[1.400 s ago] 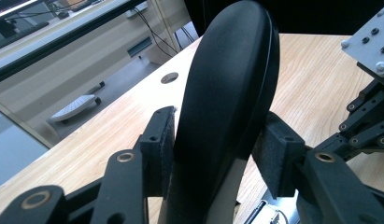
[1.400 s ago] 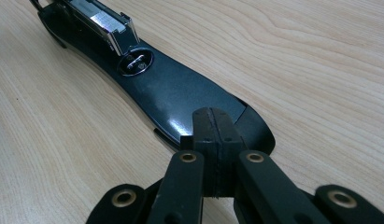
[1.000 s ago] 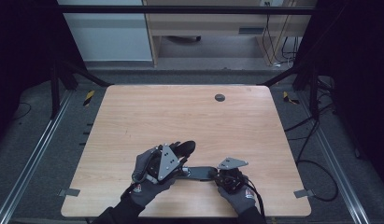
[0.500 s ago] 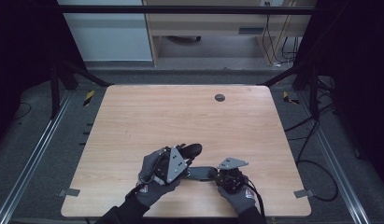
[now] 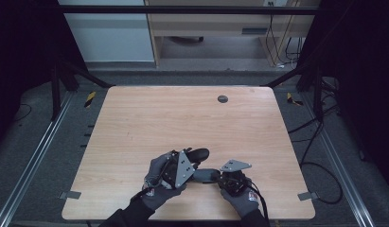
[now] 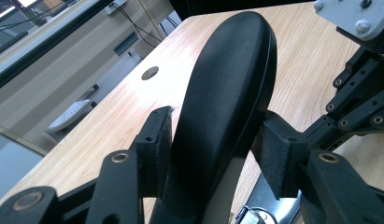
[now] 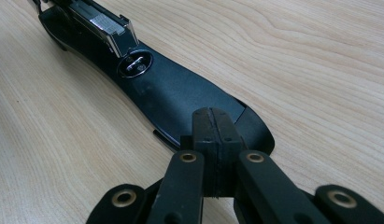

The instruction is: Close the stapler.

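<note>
Gripping item: left claw [image 6: 217, 149], its pads pressed on either flank of the stapler's upper arm [image 6: 227, 84]. The black cover stands up between the jaws and rises off the counter at a slant.

Pinning item: right claw [image 7: 213, 126], jaws closed flat together with nothing between them. The tips rest on the rear end of the stapler's base [image 7: 180, 93], which lies flat on the wood.

Item held: one black stapler, hinged open, near the front edge of the counter [image 5: 182, 118], between the two gloved hands. The metal staple channel [image 7: 105, 25] shows at the far end of the base in the right gripper view.

Change noted: against the high view of a second ago, the left hand [image 5: 156, 184] and the raised cover have shifted only slightly, edging toward the right claw. The right hand [image 5: 242, 198] and the base lie as they did.

Reading: the work appears to be mid-step, with the base held down and the cover swung on its hinge. Whether the cover is bound further open or back down cannot be told from so small a shift.

Surroundings: a round cable hole [image 5: 222, 99] toward the far edge of the counter, well apart from the stapler.
</note>
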Motion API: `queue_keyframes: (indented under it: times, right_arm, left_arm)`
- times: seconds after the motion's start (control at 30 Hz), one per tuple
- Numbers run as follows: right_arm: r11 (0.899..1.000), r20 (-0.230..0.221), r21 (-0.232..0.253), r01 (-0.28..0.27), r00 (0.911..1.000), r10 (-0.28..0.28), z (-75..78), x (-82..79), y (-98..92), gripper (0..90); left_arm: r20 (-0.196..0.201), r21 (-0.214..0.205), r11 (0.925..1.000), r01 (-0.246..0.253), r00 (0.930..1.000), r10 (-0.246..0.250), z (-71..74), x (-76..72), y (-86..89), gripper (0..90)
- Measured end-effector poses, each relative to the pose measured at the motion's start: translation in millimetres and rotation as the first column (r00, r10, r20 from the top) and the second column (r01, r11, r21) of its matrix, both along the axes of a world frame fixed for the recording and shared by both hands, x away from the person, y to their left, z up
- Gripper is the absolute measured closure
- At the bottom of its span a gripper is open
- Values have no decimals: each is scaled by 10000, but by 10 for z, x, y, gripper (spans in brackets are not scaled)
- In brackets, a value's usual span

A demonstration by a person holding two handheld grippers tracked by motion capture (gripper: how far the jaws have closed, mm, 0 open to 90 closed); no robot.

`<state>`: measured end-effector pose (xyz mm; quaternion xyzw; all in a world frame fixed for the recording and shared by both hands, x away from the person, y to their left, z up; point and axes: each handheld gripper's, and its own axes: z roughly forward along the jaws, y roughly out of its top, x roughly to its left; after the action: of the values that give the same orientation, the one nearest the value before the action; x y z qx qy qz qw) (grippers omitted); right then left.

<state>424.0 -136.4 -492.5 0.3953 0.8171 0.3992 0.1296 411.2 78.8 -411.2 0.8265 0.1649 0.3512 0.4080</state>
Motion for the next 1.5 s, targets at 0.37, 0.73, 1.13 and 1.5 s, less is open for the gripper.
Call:
queue_keyframes:
  times: [0.37, 0.73, 1.13, 1.5]
  right_arm:
    - [10000, 105, 49, -86, 9999, 86, -11, 7, -13, 900]
    - [9999, 149, 13, -106, 9998, 106, -12, 9, -15, 900]
    - [9999, 142, -5, -132, 9998, 132, -11, 3, -15, 900]
    - [9999, 149, 3, -125, 9998, 124, -12, 2, -15, 900]
  left_arm:
    - [12, 347, 9993, 167, 9999, -168, -61, 3, -65, 482]
    - [17, 611, 9976, 318, 9995, -319, -150, 3, -143, 469]
    - [-2, 921, 9950, 388, 9992, -390, -215, 4, -198, 460]
    - [-54, 1021, 9936, 481, 9988, -478, -259, 9, -228, 452]
